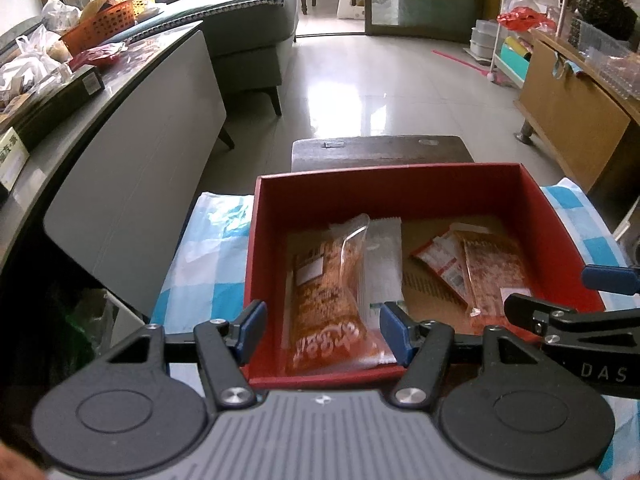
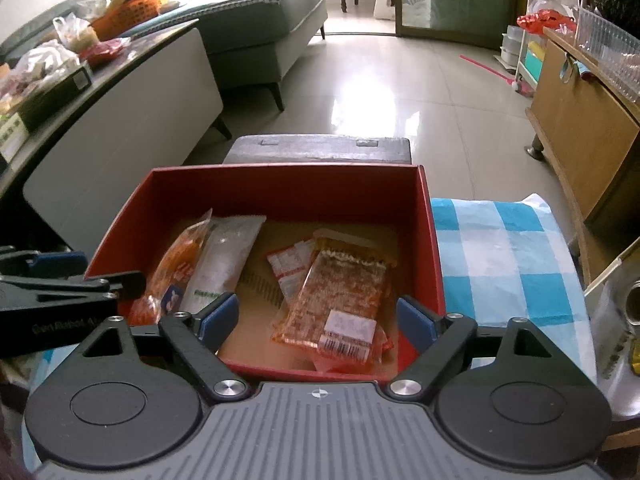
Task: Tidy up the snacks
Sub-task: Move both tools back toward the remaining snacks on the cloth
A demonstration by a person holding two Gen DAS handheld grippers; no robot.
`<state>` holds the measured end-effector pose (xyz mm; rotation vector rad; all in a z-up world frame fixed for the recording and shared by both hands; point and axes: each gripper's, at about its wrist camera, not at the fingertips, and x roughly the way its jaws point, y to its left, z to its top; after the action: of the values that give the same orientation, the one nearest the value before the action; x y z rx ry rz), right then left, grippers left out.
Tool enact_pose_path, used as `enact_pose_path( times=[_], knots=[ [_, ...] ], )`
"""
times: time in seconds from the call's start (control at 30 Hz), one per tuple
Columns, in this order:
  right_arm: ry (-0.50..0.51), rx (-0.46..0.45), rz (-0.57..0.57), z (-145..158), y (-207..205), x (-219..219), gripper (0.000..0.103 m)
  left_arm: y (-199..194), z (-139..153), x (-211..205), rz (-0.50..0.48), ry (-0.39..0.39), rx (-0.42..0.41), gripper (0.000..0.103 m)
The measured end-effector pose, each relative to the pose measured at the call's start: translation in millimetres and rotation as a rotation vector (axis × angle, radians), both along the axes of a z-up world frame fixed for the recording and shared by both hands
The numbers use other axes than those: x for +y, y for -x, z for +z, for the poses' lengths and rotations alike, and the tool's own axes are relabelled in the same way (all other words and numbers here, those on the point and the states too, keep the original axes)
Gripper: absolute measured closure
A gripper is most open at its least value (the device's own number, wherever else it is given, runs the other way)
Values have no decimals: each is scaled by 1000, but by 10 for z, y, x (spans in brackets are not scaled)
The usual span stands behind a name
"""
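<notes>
Currently left gripper [image 1: 323, 330] is spread wide, holding nothing, hovering over the near-left corner of the red box [image 1: 400, 176]. Inside, left to right: orange snack pack [image 1: 328, 300] and white packet [image 1: 382, 264] along the left wall, then red-white sachet [image 1: 440, 264] and orange-clear pack [image 1: 494, 276] toward the right wall. Right gripper [image 2: 318, 320] also wide apart, empty, over the near edge. Box sits on a blue-checked cloth [image 2: 500, 248].

My left gripper's [image 1: 322, 330] body hides the near wall of the red box [image 1: 400, 178] at six o'clock. My right gripper [image 1: 576, 296] is cut off at three o'clock. A white packet [image 1: 384, 264] lies half under an orange one [image 1: 328, 300]. Its print is too blurred for me to read.
</notes>
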<state>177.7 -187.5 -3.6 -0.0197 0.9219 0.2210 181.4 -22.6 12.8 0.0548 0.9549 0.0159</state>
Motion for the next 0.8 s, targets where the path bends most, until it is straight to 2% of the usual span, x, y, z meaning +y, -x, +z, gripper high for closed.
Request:
enact_pose_path(
  times=[0.1, 0.43, 0.8],
  knots=[
    [9, 7, 11, 1, 92, 5, 9, 115, -16, 49, -3, 12, 17, 45],
    [13, 29, 61, -21, 454, 138, 9, 602, -137, 278, 27, 68, 102, 45],
    [24, 65, 111, -89, 840, 293, 8, 1015, -422, 438, 83, 85, 209, 45]
  ],
)
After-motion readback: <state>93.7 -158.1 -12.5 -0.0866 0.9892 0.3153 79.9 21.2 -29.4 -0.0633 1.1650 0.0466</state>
